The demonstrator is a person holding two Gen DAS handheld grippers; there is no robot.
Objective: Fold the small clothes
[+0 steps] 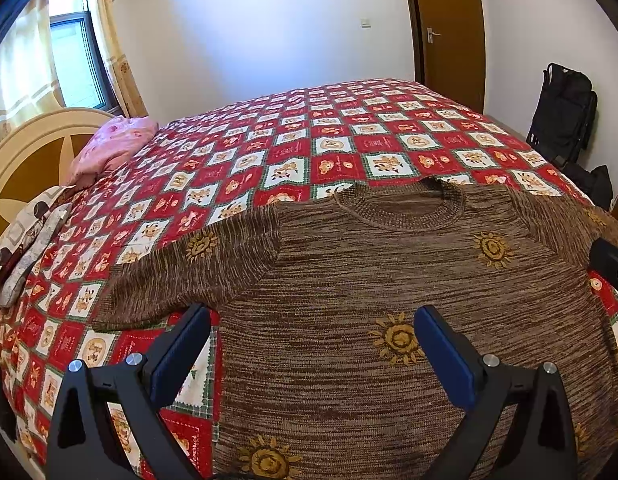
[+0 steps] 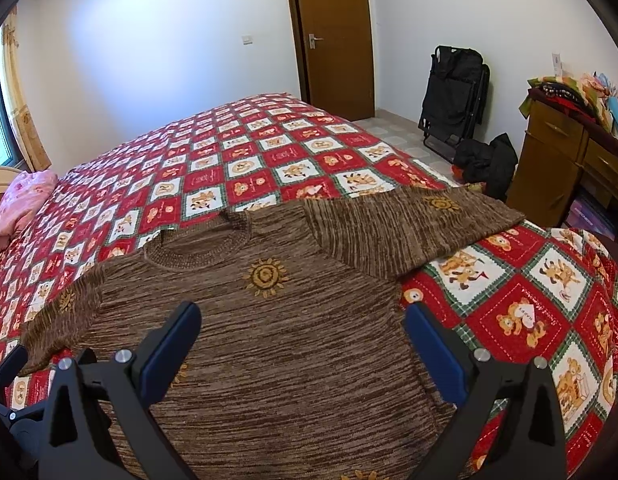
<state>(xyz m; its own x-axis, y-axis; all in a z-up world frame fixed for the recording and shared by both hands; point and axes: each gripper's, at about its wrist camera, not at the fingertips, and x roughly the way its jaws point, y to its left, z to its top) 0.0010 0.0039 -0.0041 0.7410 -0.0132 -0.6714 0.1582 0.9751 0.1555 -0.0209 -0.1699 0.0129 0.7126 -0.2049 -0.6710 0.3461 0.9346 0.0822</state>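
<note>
Both claws wide open over a flat brown sweater, nothing gripped.

Left claw (image 1: 313, 344) hangs with its jaws spread above the sweater's (image 1: 389, 280) left side, one blue pad over the bare quilt (image 1: 269, 152) and the other over the knit, so it straddles the side edge below the left sleeve (image 1: 181, 276), probably to take hold there. Right claw (image 2: 303, 342), also gaping and empty, straddles the opposite side edge, with the right sleeve (image 2: 413, 224) angled out toward the quilt's edge. Sweater lies face up near the front of the bed, collar (image 1: 401, 208) pointing away and both sleeves spread, a layout that suits folding the sleeves inward first. Pink pillow (image 1: 113, 148) sits well apart by the headboard, out of the way.
</note>
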